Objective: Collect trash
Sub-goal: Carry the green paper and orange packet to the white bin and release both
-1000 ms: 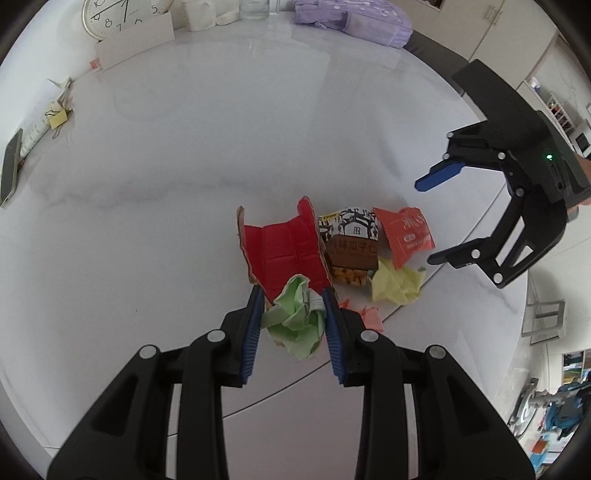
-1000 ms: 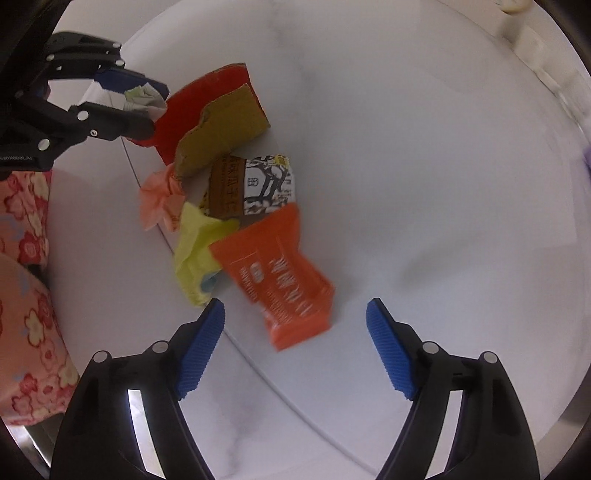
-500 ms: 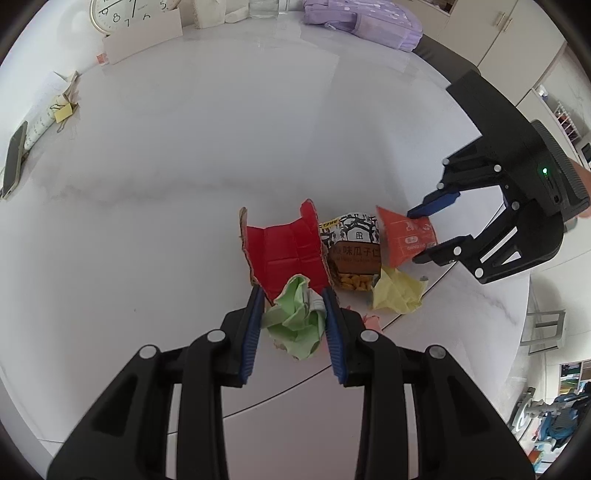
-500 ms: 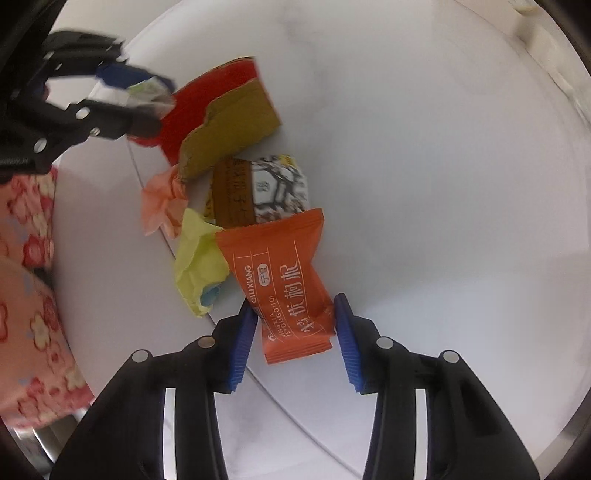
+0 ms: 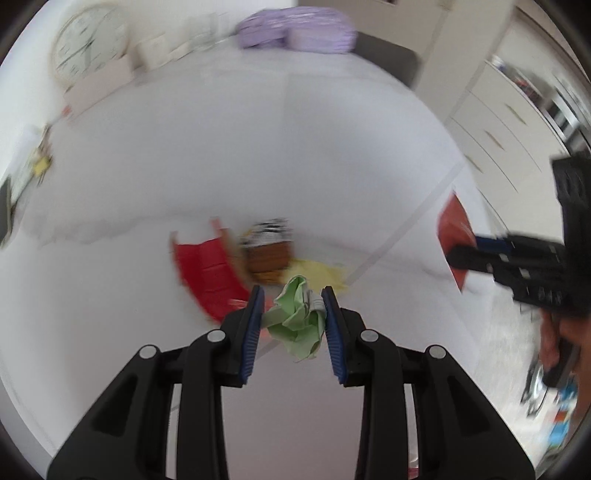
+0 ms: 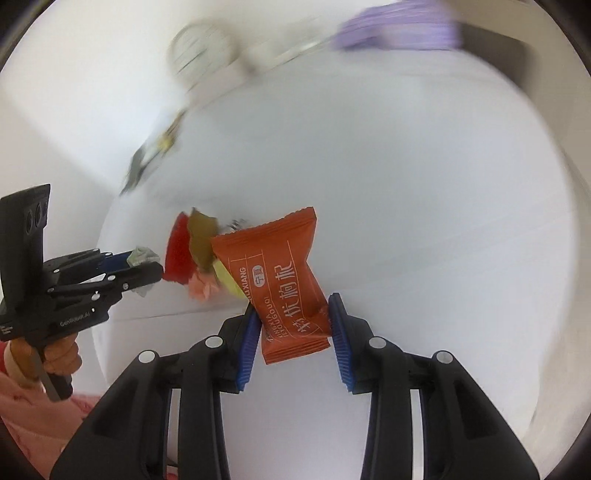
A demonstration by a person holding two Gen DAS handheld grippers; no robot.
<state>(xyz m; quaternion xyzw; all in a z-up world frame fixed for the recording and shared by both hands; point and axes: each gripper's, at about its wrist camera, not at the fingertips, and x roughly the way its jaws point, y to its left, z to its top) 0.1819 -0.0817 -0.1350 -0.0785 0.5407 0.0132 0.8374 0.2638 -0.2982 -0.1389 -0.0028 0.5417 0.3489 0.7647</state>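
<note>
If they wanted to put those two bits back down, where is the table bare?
Bare: the wide white table stretch between the trash pile and the far clutter of clock and purple bag. Crowded: the near edge, where red cardboard, a brown snack pack and yellow paper huddle.

It looked like a home, likely a dining room. A round white marble-like surface [image 5: 332,147] stood before cream cabinets [image 5: 495,122] with drawers at the far right; a wall clock [image 5: 88,48] leaned at the far left, and a purple pouch [image 5: 295,31] lay at the far edge.
</note>
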